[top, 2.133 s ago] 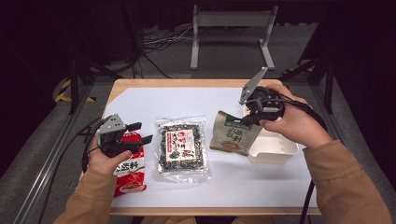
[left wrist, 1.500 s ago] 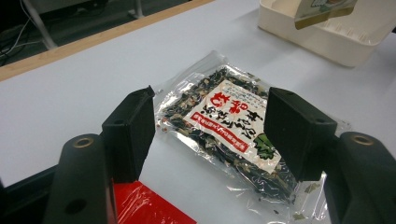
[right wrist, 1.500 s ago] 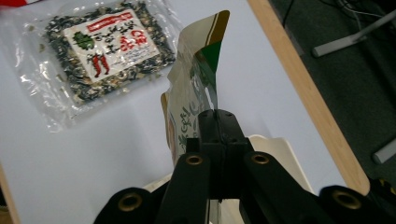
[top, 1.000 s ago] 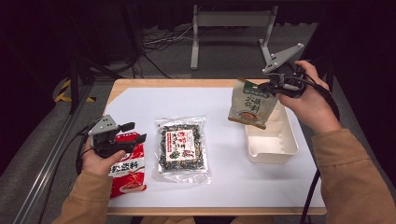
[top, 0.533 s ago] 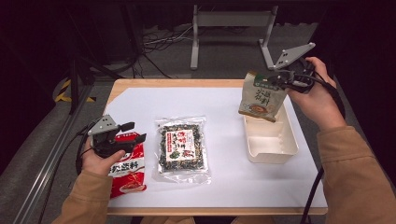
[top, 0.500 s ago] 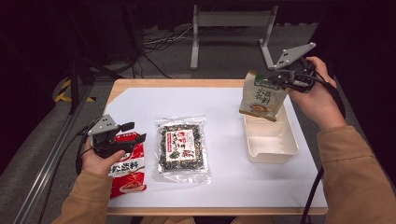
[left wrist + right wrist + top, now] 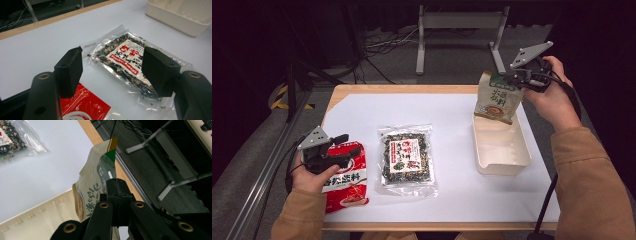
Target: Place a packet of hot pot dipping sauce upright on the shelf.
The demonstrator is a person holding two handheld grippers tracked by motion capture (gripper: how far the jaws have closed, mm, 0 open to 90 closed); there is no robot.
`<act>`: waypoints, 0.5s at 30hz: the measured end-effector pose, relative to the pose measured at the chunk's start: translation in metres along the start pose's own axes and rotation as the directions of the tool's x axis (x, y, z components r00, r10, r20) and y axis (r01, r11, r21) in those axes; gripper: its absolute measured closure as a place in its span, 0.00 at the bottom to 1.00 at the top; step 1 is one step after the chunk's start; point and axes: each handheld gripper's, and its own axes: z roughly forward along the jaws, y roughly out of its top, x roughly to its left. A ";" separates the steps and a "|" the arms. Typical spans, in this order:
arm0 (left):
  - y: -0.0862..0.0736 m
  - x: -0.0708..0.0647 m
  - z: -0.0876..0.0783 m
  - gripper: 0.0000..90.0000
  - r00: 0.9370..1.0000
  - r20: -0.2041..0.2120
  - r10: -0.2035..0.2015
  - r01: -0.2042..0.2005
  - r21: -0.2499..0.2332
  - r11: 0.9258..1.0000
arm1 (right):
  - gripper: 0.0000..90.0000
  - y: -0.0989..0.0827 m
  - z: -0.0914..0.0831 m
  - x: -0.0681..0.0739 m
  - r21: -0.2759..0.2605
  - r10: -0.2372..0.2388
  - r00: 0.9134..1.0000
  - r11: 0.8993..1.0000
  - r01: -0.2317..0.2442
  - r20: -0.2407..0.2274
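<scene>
**Beige pouch hanging over the tub, red bag under the other tool**

Biggest thing first: the white surface [image 7: 452,107] takes up most of the high view, with a wooden edge round it. On its right side sits a cream tub [image 7: 502,150], open on top, long side running near to far.

Next down in size, the three packets. The red bag [image 7: 346,180] lies flat at the near left corner. Just right of it, roughly mid-surface, is a clear packet of dark seaweed-looking stuff [image 7: 406,160] with a red and white label, also flat. The beige pouch [image 7: 496,97] with the green top is up in the air, upright, its bottom edge over the far end of the tub.

Then the tools. The right tool [image 7: 518,80] is clamped tight on the top edge of the beige pouch, which dangles from it, jaws pinched together in the right gripper view. The left tool [image 7: 343,150] sits wide over the far end of the red bag, nothing between its jaws, pointing toward the seaweed packet
</scene>
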 end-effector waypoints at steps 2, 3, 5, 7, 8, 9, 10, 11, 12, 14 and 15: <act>-0.003 0.000 -0.004 0.38 1.000 -0.008 -0.004 0.004 0.003 1.000 | 1.00 0.000 0.001 -0.001 -0.001 -0.005 1.000 1.000 0.005 0.001; -0.004 0.000 -0.005 0.38 1.000 -0.011 -0.011 0.011 0.003 1.000 | 1.00 -0.001 0.003 -0.003 -0.006 -0.011 1.000 1.000 0.011 0.002; -0.006 0.000 -0.009 0.38 1.000 -0.019 -0.019 0.019 0.005 1.000 | 1.00 -0.001 0.006 -0.006 -0.019 -0.020 1.000 1.000 0.020 0.011; -0.008 0.001 -0.012 0.38 0.999 -0.028 -0.023 0.023 0.002 1.000 | 1.00 -0.002 0.009 -0.008 -0.027 -0.023 1.000 0.999 0.023 0.011; -0.009 0.001 -0.014 0.38 0.999 -0.031 -0.026 0.026 0.002 1.000 | 1.00 -0.003 0.012 -0.009 -0.027 -0.026 1.000 0.999 0.027 0.014; -0.010 0.002 -0.015 0.38 0.999 -0.036 -0.023 0.023 0.002 1.000 | 1.00 -0.003 0.014 -0.010 -0.028 -0.030 0.999 0.999 0.030 0.013; -0.010 0.002 -0.016 0.37 0.999 -0.036 -0.027 0.027 0.003 1.000 | 1.00 -0.004 0.016 -0.011 -0.033 -0.027 1.000 0.999 0.027 0.007; -0.010 0.002 -0.016 0.37 0.999 -0.036 -0.027 0.027 0.003 1.000 | 1.00 -0.004 0.016 -0.011 -0.033 -0.027 1.000 0.999 0.027 0.007; -0.011 0.002 -0.016 0.37 0.999 -0.038 -0.026 0.026 0.003 1.000 | 1.00 -0.004 0.018 -0.012 -0.032 -0.033 0.999 0.999 0.034 0.008; -0.012 0.002 -0.017 0.37 0.999 -0.038 -0.037 0.037 0.005 0.999 | 1.00 -0.006 0.022 -0.015 -0.030 -0.036 0.999 0.999 0.036 0.013; -0.012 0.002 -0.017 0.37 0.999 -0.037 -0.037 0.037 0.006 0.999 | 1.00 -0.006 0.023 -0.016 -0.031 -0.037 0.999 0.999 0.038 0.016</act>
